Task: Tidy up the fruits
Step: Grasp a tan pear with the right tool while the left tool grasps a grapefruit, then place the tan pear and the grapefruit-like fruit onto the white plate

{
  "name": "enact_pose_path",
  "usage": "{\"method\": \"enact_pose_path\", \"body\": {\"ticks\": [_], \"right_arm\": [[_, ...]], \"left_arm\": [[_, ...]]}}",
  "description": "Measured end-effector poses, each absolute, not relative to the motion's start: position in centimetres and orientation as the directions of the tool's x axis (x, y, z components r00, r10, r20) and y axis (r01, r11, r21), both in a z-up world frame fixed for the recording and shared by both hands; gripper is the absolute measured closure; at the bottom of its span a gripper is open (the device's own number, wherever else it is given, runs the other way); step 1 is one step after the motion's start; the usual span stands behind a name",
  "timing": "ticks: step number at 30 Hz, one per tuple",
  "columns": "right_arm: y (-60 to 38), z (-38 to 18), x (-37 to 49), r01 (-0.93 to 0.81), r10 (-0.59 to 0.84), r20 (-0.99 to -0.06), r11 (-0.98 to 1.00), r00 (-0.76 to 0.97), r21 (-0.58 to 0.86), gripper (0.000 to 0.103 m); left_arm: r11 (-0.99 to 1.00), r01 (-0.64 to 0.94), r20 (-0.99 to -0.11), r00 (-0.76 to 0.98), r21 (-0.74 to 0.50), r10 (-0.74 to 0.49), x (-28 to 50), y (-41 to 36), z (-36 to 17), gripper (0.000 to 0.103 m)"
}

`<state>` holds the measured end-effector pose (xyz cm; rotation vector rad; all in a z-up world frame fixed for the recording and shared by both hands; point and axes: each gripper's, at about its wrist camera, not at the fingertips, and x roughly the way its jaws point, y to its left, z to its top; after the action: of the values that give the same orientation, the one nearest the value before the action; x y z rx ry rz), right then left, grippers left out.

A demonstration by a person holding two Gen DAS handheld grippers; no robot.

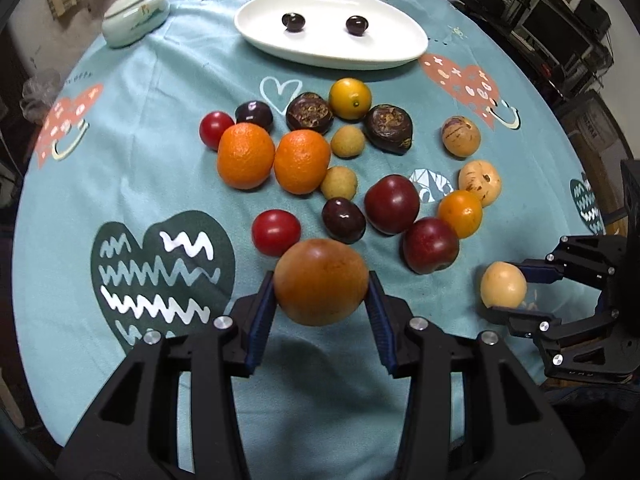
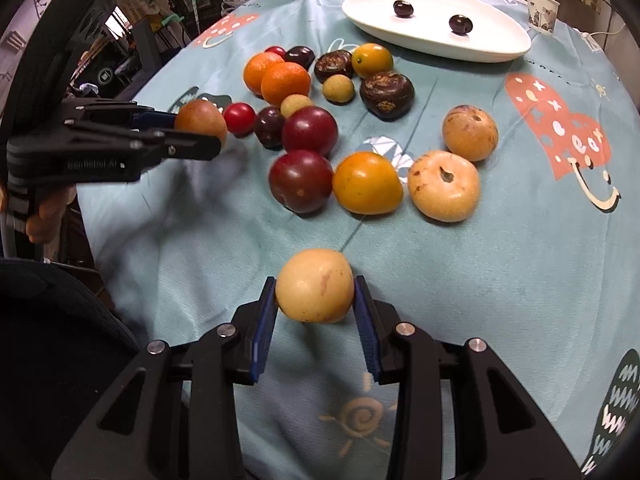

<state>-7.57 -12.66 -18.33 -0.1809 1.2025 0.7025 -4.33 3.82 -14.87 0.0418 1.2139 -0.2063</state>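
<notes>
gripping a brown-orange fruit (image 1: 321, 282), the left gripper (image 1: 321, 294) has both blue pads pressed on its sides, near the table's front edge; the fruit hides the cloth (image 1: 132, 168) just behind it, and the gripper's body is cut off at the bottom of the left view. moving right, the loose pile shows two oranges (image 1: 246, 156), two red tomatoes (image 1: 276, 232), two dark cherries (image 1: 344, 220), two brown-black water chestnuts (image 1: 309, 113), two longans (image 1: 339, 184), two red plums (image 1: 392, 204), two yellow-orange fruits (image 1: 350, 99) and two tan fruits (image 1: 479, 182). behind them a white plate (image 1: 320, 54) holds two more cherries (image 1: 294, 22). far right, the right gripper (image 2: 315, 294) is clamped on a pale yellow fruit (image 2: 315, 285) — its type is hard to make out.
</notes>
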Motion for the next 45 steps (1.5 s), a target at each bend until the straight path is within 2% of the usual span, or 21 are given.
{"method": "enact_pose_path", "body": {"ticks": [13,36,45], "right_arm": [[-11.6,-17.1,-7.9,-0.578,0.428,-0.88,0.779,0.207,0.243,0.065],[-11.7,-17.5,-7.7,-0.564,0.442,-0.878,0.778,0.182,0.275,0.065],[-11.4,-13.0,-3.1,-0.582,0.461,-0.833,0.783,0.307,0.219,0.065]], "left_arm": [[0.967,0.253,-0.891,0.437,-0.013,-0.126,-3.2,0.8,-10.5,0.058],[0.962,0.273,-0.91,0.398,-0.003,-0.116,-2.5,0.5,-11.5,0.058],[0.961,0.274,-0.877,0.467,0.026,-0.11,1.6,0.3,-8.7,0.058]]}}
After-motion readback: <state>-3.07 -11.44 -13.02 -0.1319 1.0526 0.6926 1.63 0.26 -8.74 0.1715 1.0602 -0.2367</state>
